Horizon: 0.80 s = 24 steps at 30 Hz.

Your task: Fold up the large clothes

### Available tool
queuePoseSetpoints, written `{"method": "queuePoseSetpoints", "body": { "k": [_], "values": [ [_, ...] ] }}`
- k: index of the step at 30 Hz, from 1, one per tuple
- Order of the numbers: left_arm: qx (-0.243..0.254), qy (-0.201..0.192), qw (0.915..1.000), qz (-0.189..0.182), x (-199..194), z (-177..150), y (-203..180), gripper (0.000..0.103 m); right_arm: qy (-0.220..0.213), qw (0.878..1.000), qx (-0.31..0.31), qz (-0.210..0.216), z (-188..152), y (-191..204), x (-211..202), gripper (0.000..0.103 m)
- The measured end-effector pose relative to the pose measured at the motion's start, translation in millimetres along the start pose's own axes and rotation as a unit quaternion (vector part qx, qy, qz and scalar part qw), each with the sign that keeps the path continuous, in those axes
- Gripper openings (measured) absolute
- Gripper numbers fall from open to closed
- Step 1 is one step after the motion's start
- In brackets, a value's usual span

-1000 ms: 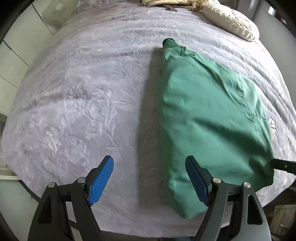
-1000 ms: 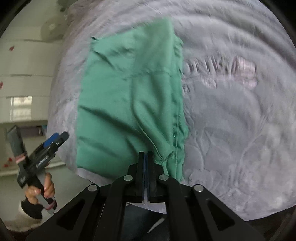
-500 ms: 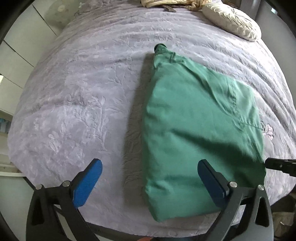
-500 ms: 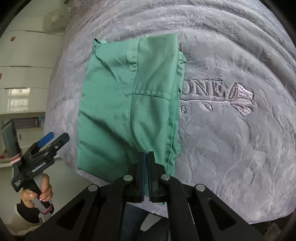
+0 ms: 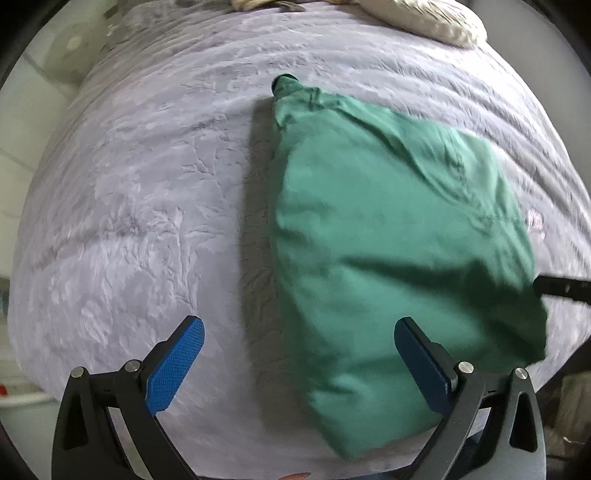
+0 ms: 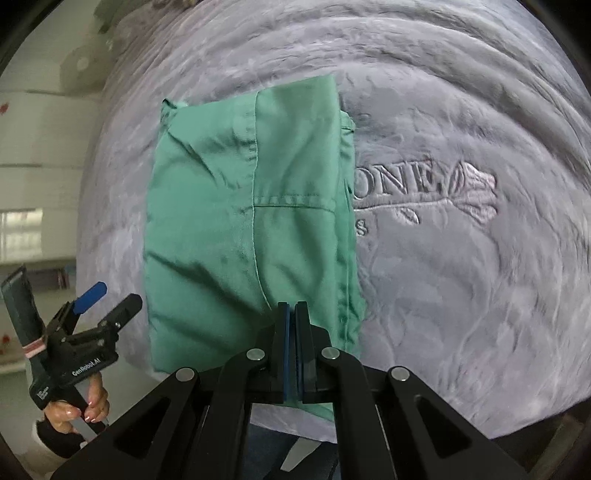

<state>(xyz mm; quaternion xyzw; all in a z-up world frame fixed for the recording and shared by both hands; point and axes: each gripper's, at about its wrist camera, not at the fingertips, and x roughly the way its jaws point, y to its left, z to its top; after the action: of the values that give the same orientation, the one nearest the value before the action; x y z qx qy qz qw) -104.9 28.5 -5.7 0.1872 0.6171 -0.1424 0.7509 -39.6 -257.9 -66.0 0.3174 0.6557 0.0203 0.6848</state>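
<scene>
— At the centre of both views, what lies on the bed?

— A green folded garment [image 5: 388,229] lies on the grey plush blanket [image 5: 147,203]. A cream pillow [image 5: 424,18] is at the upper right of the left wrist view.

— How stand the jaws of the left gripper [image 5: 299,354]?

— Wide apart, with nothing pressed between them. Its right pad is in front of the garment's lower part.

— And the right gripper [image 6: 294,314]?

— Its jaws are together at the lower middle of its view, over the garment's near edge. If cloth is pinched between them, I cannot tell.
</scene>
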Motion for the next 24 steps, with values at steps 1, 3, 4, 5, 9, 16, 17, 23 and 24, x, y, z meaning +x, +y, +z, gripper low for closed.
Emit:
{"method": "queuePoseSetpoints", "body": {
  "k": [1,3,4,5,9,16,17,23,24],
  "values": [
    [0.007,0.003,1.0000,0.000,2,-1,3,0.103,-0.010,1.000,0.010,-0.009,-1,0,1,0.003],
    [0.014,0.003,0.9999,-0.003,3,-2,11,0.103,-0.023,0.999,0.033,-0.010,1,-1,1,0.003],
    [0.014,0.002,0.9999,-0.001,3,-2,14,0.103,-0.034,0.998,0.050,-0.007,5,-3,2,0.003],
    [0.014,0.002,0.9999,0.002,3,-2,18,0.103,-0.040,0.997,0.059,-0.008,9,-4,2,0.003],
    [0.006,-0.002,0.9999,0.010,2,0,30,0.103,-0.057,0.996,0.063,-0.032,36,-2,9,0.003],
    [-0.010,0.011,0.9994,0.033,8,-3,35,0.103,-0.035,0.994,0.038,-0.101,75,-6,48,0.003],
    [-0.012,0.013,0.9993,0.033,9,-4,35,0.103,-0.032,0.993,0.035,-0.109,78,-6,52,0.003],
    [-0.027,0.020,0.9993,0.015,11,-7,35,0.103,-0.021,0.992,0.015,-0.120,83,-3,61,0.003],
    [-0.028,0.021,0.9993,0.016,11,-7,33,0.103,-0.021,0.992,0.010,-0.120,83,-1,62,0.003]
  ]
}}
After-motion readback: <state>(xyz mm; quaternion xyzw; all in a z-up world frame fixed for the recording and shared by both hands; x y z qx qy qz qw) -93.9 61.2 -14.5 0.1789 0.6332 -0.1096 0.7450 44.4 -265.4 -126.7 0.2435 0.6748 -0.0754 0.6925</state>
